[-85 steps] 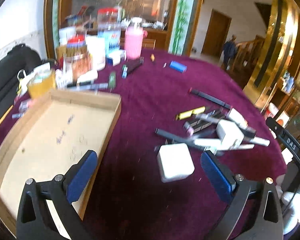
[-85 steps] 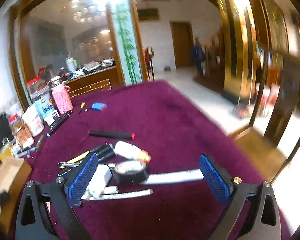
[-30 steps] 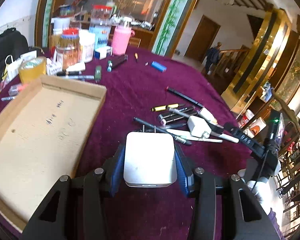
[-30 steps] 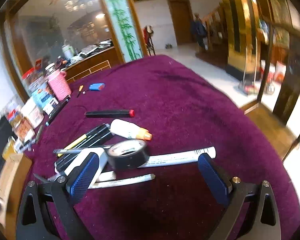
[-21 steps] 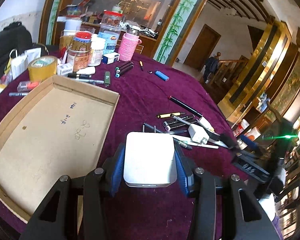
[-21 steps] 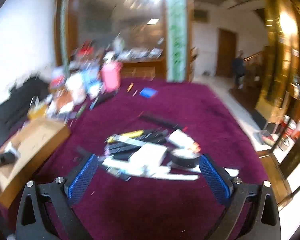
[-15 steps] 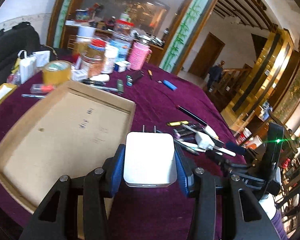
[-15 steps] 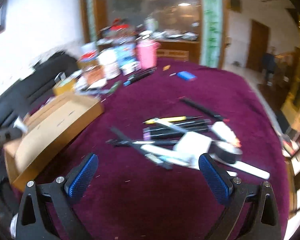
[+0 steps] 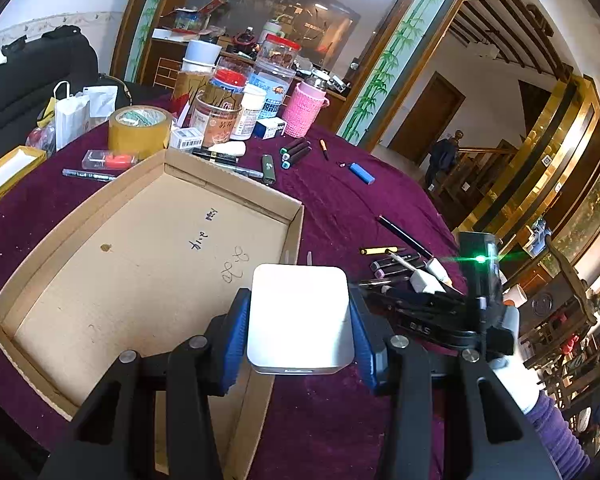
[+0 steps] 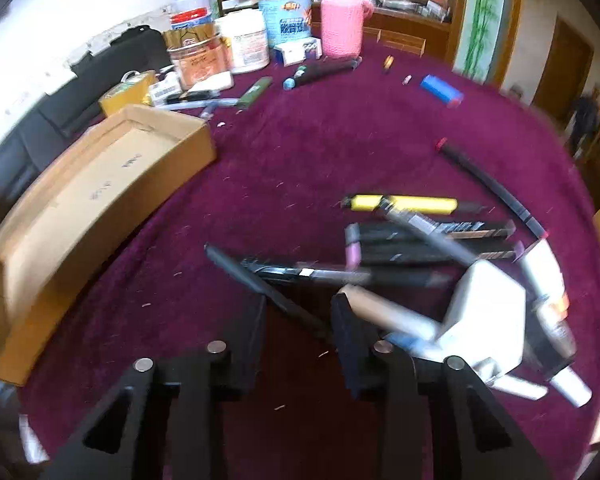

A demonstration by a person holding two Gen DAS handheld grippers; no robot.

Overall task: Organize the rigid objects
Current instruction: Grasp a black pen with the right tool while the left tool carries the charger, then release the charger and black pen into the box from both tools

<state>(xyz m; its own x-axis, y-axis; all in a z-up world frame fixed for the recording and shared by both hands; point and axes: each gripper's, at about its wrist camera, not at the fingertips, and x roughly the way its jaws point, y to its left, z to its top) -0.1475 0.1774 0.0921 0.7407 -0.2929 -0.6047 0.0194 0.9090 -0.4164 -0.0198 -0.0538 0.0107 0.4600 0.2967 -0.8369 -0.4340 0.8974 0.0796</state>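
Daylight fills the room, soft and even, with ceiling lights blown out to white glare above the glass cabinet (image 9: 300, 12). A green LED flare (image 9: 480, 259) streaks sideways in the left wrist view, which is otherwise sharp. The white charger (image 9: 300, 316) there is washed nearly featureless. The right wrist view is smeared by motion: the pens (image 10: 420, 236) and cardboard tray (image 10: 100, 184) blur. Both views bend strongly, with black corners.
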